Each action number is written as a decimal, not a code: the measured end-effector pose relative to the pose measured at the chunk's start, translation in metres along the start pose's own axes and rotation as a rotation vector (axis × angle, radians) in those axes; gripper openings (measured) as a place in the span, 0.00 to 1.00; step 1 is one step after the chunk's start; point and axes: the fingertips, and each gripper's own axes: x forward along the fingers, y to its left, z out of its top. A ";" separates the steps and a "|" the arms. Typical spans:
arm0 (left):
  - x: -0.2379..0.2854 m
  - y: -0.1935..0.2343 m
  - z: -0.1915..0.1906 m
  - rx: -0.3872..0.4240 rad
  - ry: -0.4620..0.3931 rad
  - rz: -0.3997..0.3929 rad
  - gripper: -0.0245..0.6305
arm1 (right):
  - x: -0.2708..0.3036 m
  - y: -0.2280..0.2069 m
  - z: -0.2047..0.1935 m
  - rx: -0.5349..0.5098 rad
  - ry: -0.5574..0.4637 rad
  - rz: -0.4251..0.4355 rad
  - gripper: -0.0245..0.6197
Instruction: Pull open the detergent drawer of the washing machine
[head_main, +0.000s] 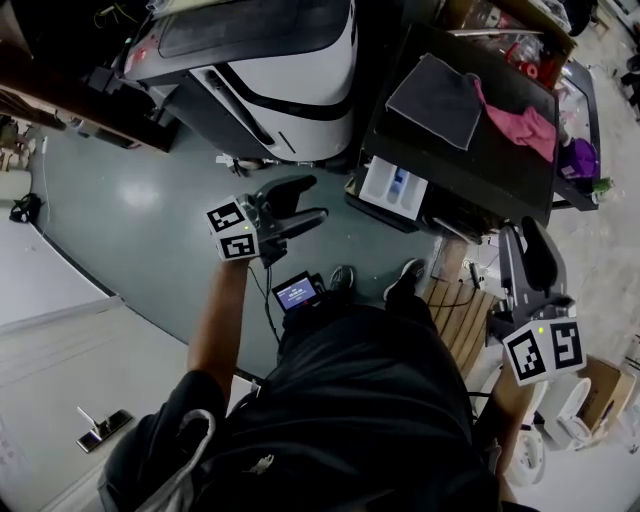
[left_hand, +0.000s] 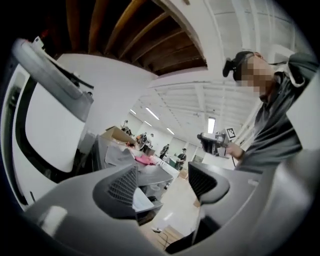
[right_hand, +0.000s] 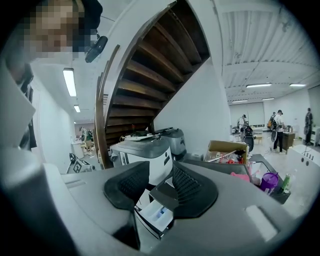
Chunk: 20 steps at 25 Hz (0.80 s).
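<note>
The washing machine (head_main: 470, 165) has a black top and stands at the upper right of the head view. Its white detergent drawer (head_main: 393, 188) sticks out of the front, with a blue part showing inside. My left gripper (head_main: 305, 205) hangs over the floor to the left of the drawer, apart from it, jaws open and empty. My right gripper (head_main: 528, 250) is at the right, below the machine's corner, also open with nothing between its fingers. In the right gripper view the drawer (right_hand: 156, 215) shows some way off through the gap of the right gripper (right_hand: 160, 187). The left gripper (left_hand: 162, 185) points level across the room.
A grey cloth (head_main: 437, 100) and a pink cloth (head_main: 525, 125) lie on the machine's top. A second white and black machine (head_main: 270, 70) stands to the left. A small screen device (head_main: 297, 292) lies on the floor, wooden slats (head_main: 465, 315) by my feet. A staircase (right_hand: 150, 75) rises behind.
</note>
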 end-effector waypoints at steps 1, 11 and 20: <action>-0.004 -0.005 0.013 0.026 -0.019 0.004 0.60 | 0.000 0.002 0.002 0.000 -0.006 -0.002 0.24; -0.029 -0.043 0.135 0.344 -0.099 0.211 0.58 | -0.003 0.018 0.024 -0.015 -0.086 -0.040 0.24; -0.028 -0.086 0.202 0.681 -0.036 0.336 0.57 | -0.019 0.016 0.032 -0.015 -0.130 -0.118 0.24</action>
